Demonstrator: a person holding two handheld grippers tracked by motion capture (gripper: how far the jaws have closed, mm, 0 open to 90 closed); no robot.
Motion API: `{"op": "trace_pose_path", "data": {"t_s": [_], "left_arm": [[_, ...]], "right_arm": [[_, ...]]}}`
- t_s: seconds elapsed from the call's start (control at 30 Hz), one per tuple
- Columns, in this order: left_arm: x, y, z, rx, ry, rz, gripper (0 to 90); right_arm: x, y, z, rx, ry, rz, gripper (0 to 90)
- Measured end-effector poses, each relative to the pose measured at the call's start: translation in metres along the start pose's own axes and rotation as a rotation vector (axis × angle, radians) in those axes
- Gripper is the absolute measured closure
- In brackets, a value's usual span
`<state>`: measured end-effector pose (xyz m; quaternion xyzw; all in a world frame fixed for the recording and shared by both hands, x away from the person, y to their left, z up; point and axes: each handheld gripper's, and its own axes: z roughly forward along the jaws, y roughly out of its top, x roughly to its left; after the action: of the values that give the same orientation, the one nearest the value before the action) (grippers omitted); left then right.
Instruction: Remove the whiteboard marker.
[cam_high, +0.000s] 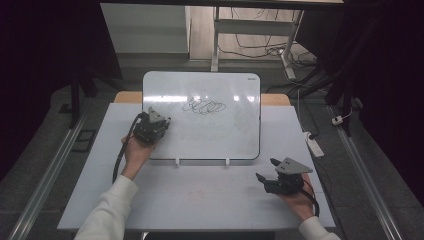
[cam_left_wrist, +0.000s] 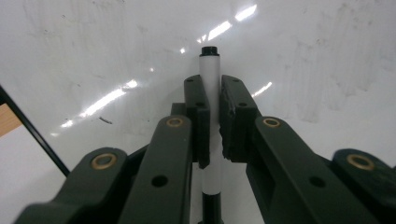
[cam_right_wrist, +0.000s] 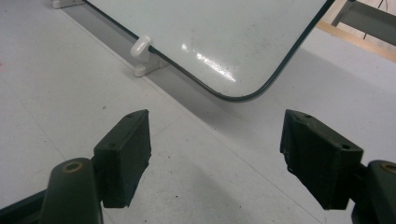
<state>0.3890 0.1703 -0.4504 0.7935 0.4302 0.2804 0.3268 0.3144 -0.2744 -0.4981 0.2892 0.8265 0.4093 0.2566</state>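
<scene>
The left claw (cam_left_wrist: 212, 116) is clamped on a white marker (cam_left_wrist: 209, 74) whose black tip pokes out ahead of it over the whiteboard (cam_high: 240, 135), so a skewed grip could let it twist or slip when pressed, while the right claw (cam_right_wrist: 215, 154) gapes empty above the tabletop (cam_high: 200, 200).

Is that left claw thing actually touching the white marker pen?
Touching. In the left gripper view the left gripper has both black pads pressed against the sides of the marker, with no gap showing.
</scene>
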Motion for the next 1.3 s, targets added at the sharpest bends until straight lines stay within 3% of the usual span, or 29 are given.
{"op": "trace_pose_path", "data": {"t_s": [0.13,0.2,0.37,0.47,0.57,0.8,0.93,1.03,1.3], "left_arm": [[0.005,0.0,-0.009,-0.04,-0.037,-0.026,81.6],[0.008,0.0,-0.019,-0.085,-0.094,-0.052,81.6],[0.004,0.002,-0.031,-0.137,-0.156,-0.043,81.6],[-0.007,0.006,-0.039,-0.175,-0.22,-0.017,81.6],[-0.015,0.009,-0.041,-0.19,-0.245,-0.003,81.6],[-0.046,0.017,-0.042,-0.22,-0.332,0.058,81.6],[-0.057,0.02,-0.04,-0.228,-0.36,0.075,81.6],[-0.074,0.023,-0.039,-0.242,-0.382,0.11,81.6],[-0.105,0.032,-0.032,-0.259,-0.417,0.157,81.6]], "right_arm": [[0.0,0.0,0.0,-0.008,-0.001,0.006,24.4],[0.0,0.0,-0.001,-0.021,0.003,0.01,24.3],[-0.001,0.003,-0.001,-0.055,0.037,0.025,28.4],[0.0,0.009,0.001,-0.064,0.064,0.039,28.9],[0.003,0.016,0.003,-0.077,0.09,0.053,29.2],[0.013,0.042,0.012,-0.119,0.169,0.091,29.5],[0.02,0.053,0.02,-0.109,0.206,0.099,29.9],[0.03,0.065,0.033,-0.094,0.262,0.116,31.0],[0.052,0.09,0.055,-0.085,0.322,0.123,33.7]]}}
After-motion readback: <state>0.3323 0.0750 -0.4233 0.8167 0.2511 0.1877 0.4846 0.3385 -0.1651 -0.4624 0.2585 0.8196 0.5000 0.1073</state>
